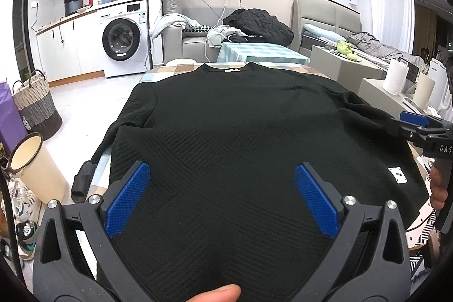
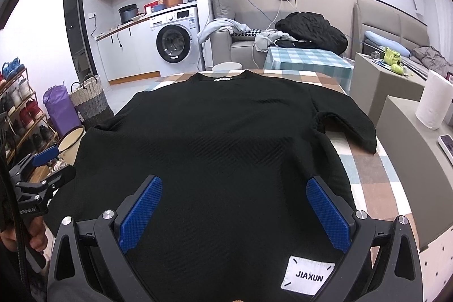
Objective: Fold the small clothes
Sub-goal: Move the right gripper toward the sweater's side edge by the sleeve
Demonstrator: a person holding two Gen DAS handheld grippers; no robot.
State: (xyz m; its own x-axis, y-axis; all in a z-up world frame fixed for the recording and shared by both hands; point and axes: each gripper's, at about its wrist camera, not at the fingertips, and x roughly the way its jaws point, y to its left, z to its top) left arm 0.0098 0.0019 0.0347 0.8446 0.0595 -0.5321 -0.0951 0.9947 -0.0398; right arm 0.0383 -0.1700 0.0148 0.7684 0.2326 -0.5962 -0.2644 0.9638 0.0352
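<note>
We are looking at one black sweater (image 1: 240,132) lying flat on the checked counter (image 2: 371,177), collar away from us, one white label (image 2: 308,278) near its hem. We are holding two grippers over the hem: left gripper (image 1: 222,194) and right gripper (image 2: 235,208), both spread wide, gripping nothing.

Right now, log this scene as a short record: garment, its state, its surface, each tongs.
garment: black shirt
state: spread flat, unfolded, collar far, hem near
label: white JIAXUN tag at hem, right side
surface: checked table
left sleeve: hangs over table edge
right sleeve: lies on table
left tongs: open, over hem
right tongs: open, over hem
</note>
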